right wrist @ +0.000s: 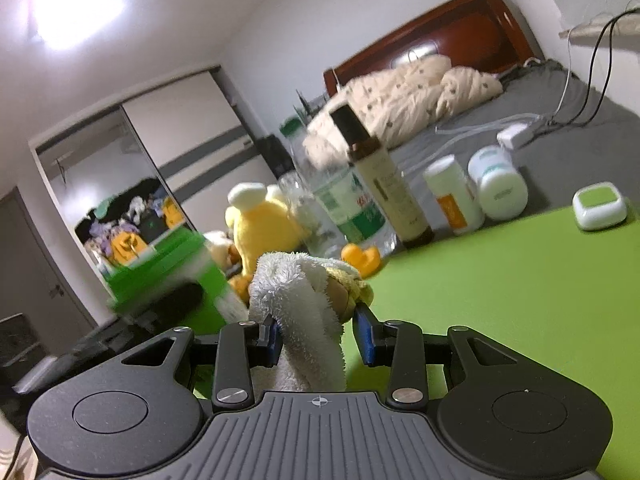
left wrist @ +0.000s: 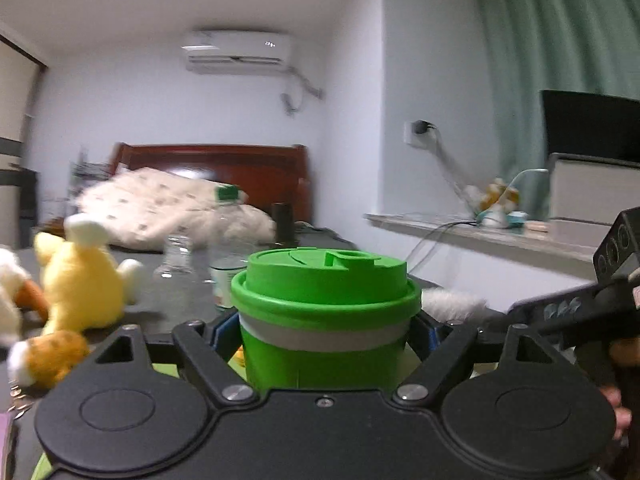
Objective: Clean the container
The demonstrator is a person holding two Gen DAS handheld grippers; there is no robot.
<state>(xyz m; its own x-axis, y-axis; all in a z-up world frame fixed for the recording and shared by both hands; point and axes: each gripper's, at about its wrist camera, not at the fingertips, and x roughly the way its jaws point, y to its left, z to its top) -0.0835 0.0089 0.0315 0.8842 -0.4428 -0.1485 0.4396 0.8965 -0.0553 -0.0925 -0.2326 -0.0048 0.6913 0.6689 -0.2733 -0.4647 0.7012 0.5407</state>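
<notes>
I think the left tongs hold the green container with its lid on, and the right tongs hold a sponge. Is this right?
Not quite. The right tongs hold a white cloth, not a sponge, as the right wrist view shows. The left tongs do hold the lidded green container.

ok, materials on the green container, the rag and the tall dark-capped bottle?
Green container, held in the left tongs: looks like moulded plastic, matte, uniform colour, crisp lid edges, pale band around it.
Rag, in the right tongs: terry cloth, off-white, looped fuzzy pile.
Tall bottle: glass or clear plastic, glossy; too blurred to say which. The cap is dark.
</notes>
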